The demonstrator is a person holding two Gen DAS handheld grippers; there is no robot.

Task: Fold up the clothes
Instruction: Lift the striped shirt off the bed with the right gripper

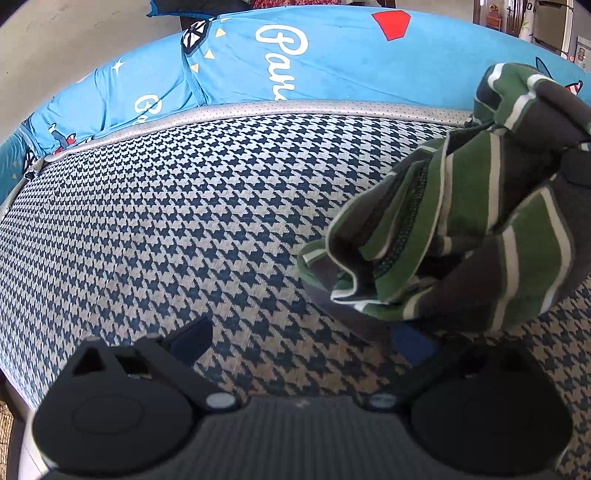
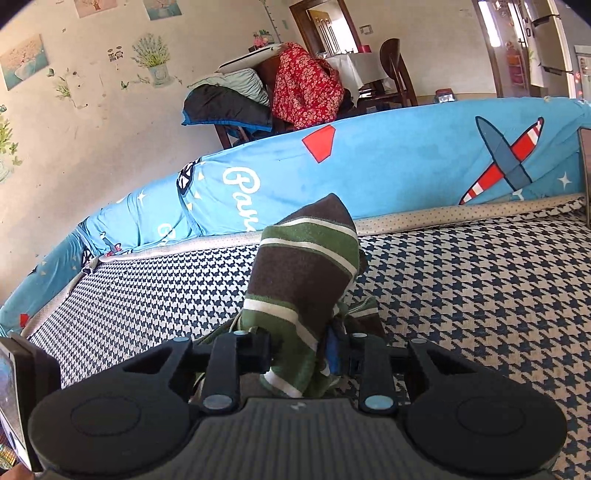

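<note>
Above the houndstooth cushion (image 2: 480, 295), right gripper (image 2: 300, 354) is clamping the striped garment (image 2: 303, 273) aloft; left gripper (image 1: 301, 341) is hovering with fingers spread wide.

You are in a lived-in home, in a room that serves for sleeping and opens onto a dining area. Under you lies a bed with a navy-and-cream houndstooth mattress cover (image 2: 461, 288), edged by a bright blue cartoon bedsheet printed with aeroplanes and white script (image 2: 388, 170). The cream plaster wall (image 2: 103, 110) carries flower stickers and small canvas pictures. Behind the bed you see a dark wooden chair heaped with a red floral garment (image 2: 306, 88) and folded bedding, a cloth-covered dining table with a curved-back wooden chair (image 2: 397, 70), and a wooden doorway (image 2: 325, 26).
</note>
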